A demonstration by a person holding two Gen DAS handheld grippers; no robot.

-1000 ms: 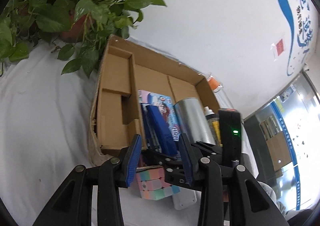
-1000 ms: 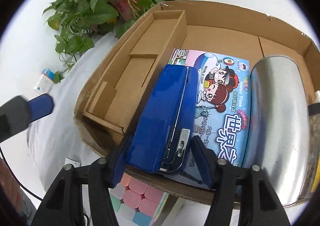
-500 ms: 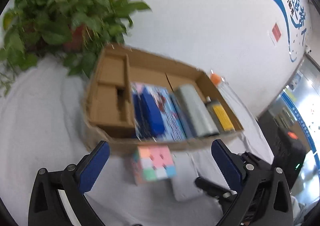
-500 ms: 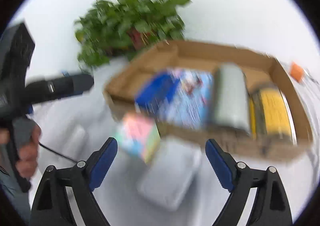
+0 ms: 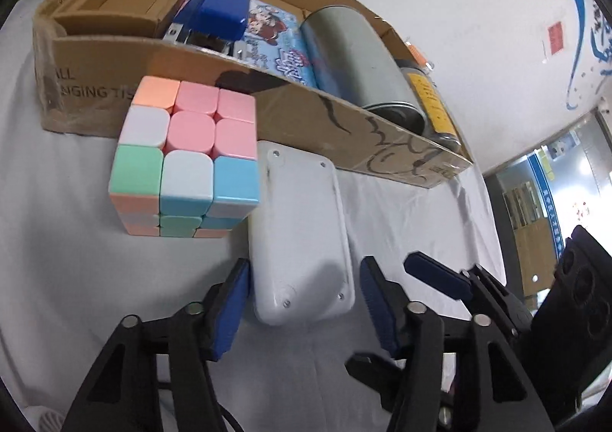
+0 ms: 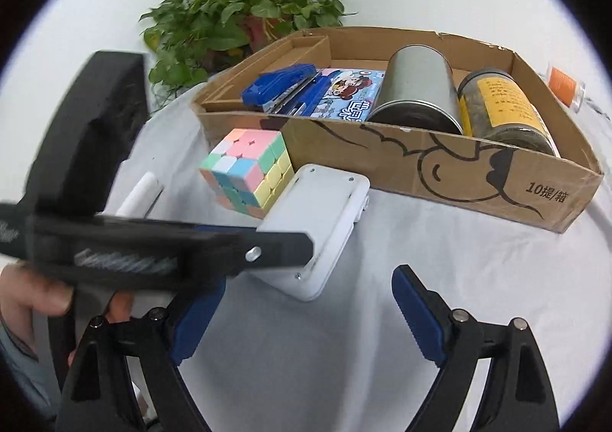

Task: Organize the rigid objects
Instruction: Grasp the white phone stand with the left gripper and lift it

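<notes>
a leafy potted plant [image 6: 244, 7] stands behind on the white cloth [image 6: 420, 260].

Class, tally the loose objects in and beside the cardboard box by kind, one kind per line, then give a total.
Stapler: 1
Picture box: 1
Steel can: 1
Jar: 1
Puzzle cube: 1
White case: 1
Total: 6; 4 lie in the cardboard box.

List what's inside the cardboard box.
In the cardboard box: a blue stapler on a cartoon-printed box, a metal can and a yellow-labelled jar, both lying down. The left compartments look empty; the front wall hides the floor.
</notes>
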